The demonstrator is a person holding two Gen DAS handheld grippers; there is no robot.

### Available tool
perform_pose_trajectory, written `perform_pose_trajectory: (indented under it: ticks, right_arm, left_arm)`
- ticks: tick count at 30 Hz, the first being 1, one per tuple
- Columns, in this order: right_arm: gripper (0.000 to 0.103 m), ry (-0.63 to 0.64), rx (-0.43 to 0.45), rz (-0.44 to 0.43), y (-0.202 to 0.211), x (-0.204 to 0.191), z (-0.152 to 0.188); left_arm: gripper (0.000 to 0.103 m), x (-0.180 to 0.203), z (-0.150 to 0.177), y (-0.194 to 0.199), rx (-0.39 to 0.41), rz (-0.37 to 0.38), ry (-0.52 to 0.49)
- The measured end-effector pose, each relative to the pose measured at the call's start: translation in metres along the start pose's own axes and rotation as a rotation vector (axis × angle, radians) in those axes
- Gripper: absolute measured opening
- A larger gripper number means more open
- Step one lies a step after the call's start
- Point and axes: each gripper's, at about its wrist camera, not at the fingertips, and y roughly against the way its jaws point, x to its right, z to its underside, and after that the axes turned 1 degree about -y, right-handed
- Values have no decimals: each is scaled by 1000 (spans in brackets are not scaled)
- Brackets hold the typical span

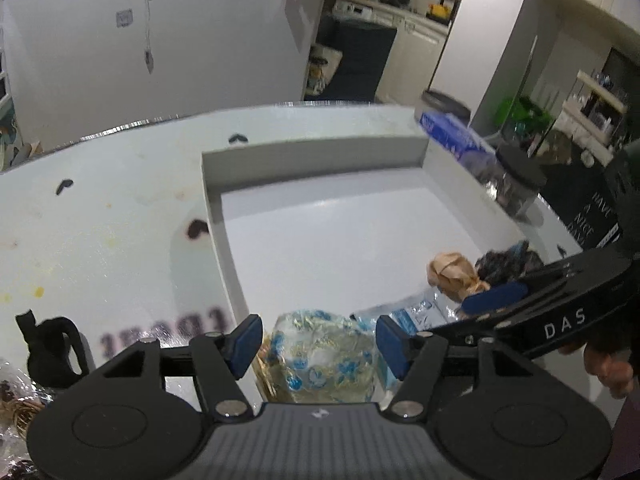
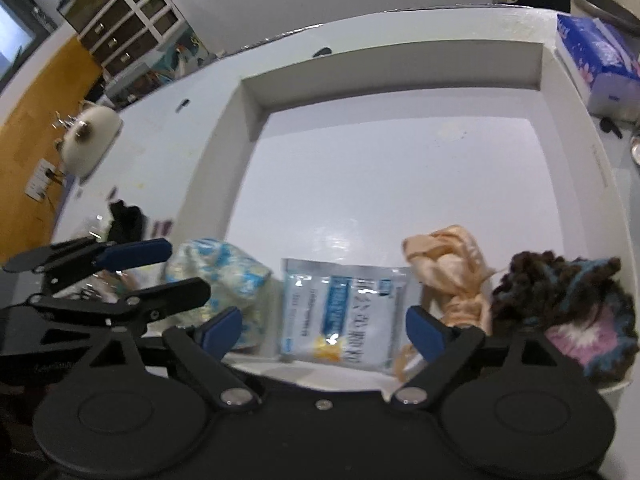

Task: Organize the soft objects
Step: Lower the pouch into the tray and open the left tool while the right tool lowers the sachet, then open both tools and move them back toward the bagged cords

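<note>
A white tray [image 2: 248, 120] holds a row of soft things along its near edge: a blue-and-white flowered bundle [image 2: 218, 280], a flat blue-and-white packet [image 2: 344, 308], a crumpled peach cloth [image 2: 452, 272] and a dark knitted piece with blue and pink [image 2: 568, 308]. My left gripper [image 1: 316, 344] is open, its blue pads on either side of the flowered bundle [image 1: 324, 356], which rests in the tray [image 1: 316, 148]. My right gripper [image 2: 324, 332] is open and empty, just above the packet. It also shows in the left wrist view [image 1: 496, 300] near the peach cloth [image 1: 452, 272].
The tray sits on a white, stained table [image 1: 100, 220]. A blue tissue pack [image 2: 596, 60] and a dark-lidded jar [image 1: 516, 184] stand to the tray's right. A black object [image 1: 52, 344] and crinkled wrappers lie at the left. A white round thing [image 2: 90, 140] sits beyond the table.
</note>
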Motion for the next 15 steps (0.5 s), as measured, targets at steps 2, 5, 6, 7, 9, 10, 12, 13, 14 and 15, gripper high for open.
perform_pose_trajectory:
  ticks: [2,5,6,7,9,10,12,13,14,15]
  right_arm:
    - [80,2,6,-11,5,-4,1]
    - [63,14,26,-17,11,-11,0]
    - [58,11,35,-16,11,-12,-2]
    - [48,6,43,-10,10,-13,-4]
    - [36,-15,54,29,4,-13,-8]
    - [30,-28,56,50,0,-13,-10]
    - [25,-47,45,88,-9,-12,-11]
    - [25,-45,33,101,-15,-12,-9]
    - [24,-35,15,111,-20,-13,-7]
    - [24,-25,-5,123,-26,-14,-5]
  left_arm:
    - [51,-1,-2,2,15,-5,-2]
    - [40,1,-7,-5,0,-5,-14]
    - [39,2,-8,-9,-8,-1,-22]
    - [37,4,-8,-15,-27,3,-34]
    - [36,8,-5,-25,-67,-8,-72]
    - [36,9,-2,-28,-82,-16,-94]
    - [36,12,3,-33,-114,-31,-123]
    - [36,12,5,-34,-123,-37,-130]
    - [36,11,8,-34,-127,-38,-130]
    - [36,10,10,-34,-124,-38,-127]
